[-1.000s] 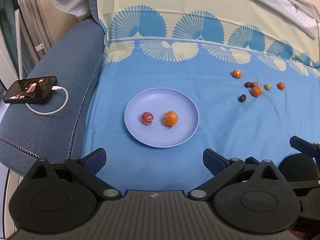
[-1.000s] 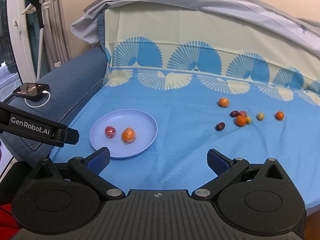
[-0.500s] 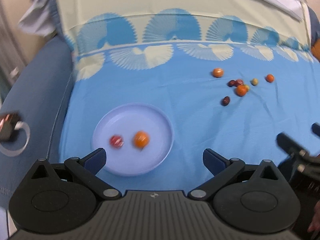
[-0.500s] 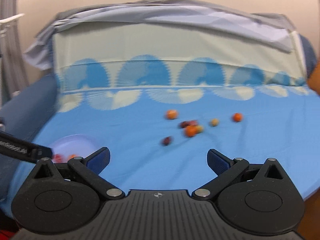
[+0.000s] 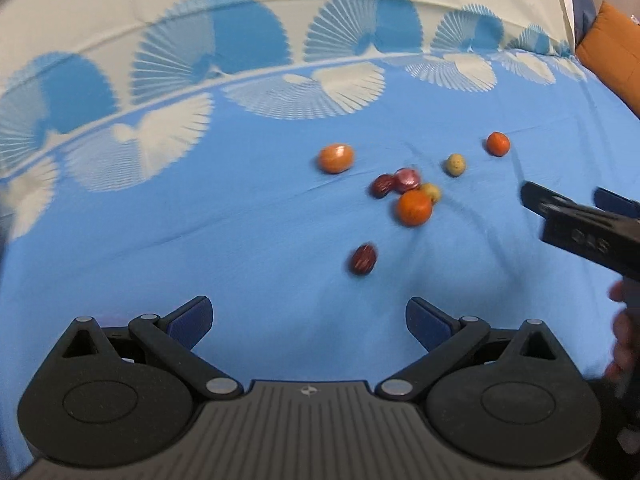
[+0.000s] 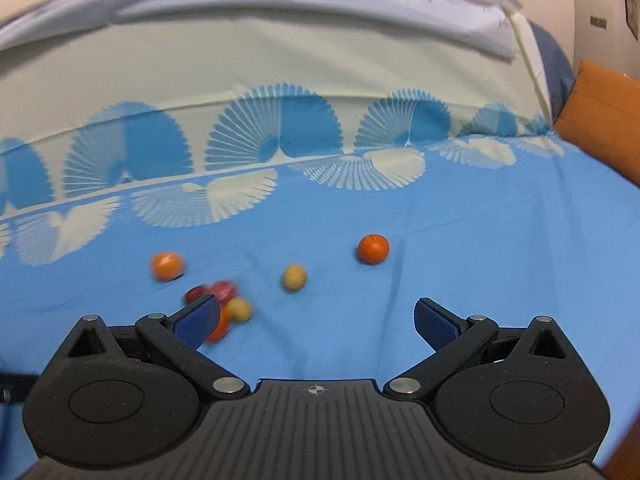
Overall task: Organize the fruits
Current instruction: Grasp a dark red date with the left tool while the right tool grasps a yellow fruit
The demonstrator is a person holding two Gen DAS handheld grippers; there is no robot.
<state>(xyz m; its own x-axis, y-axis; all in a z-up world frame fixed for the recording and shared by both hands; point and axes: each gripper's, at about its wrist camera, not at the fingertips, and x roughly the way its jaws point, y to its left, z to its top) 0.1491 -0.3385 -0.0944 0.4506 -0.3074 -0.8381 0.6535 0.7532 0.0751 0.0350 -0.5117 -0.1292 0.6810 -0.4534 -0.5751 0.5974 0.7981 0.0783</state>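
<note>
Left gripper (image 5: 308,318) fingers spread, empty; right gripper (image 6: 318,318) fingers spread, empty, over blue sheet (image 6: 480,240); fruits (image 5: 414,208) scattered loose on sheet ahead, clustered near right gripper's left finger (image 6: 198,318); orange cushion (image 6: 600,116) far right.

We count three orange fruits (image 5: 336,157) (image 5: 414,208) (image 5: 497,144), two small yellow ones (image 5: 455,164) (image 5: 432,191), two dark red ones (image 5: 363,259) (image 5: 383,185), and one shiny pink one (image 5: 407,179). That makes eight fruits. We also see two grippers (image 5: 308,318) (image 6: 316,318) and one orange cushion (image 6: 600,116).
</note>
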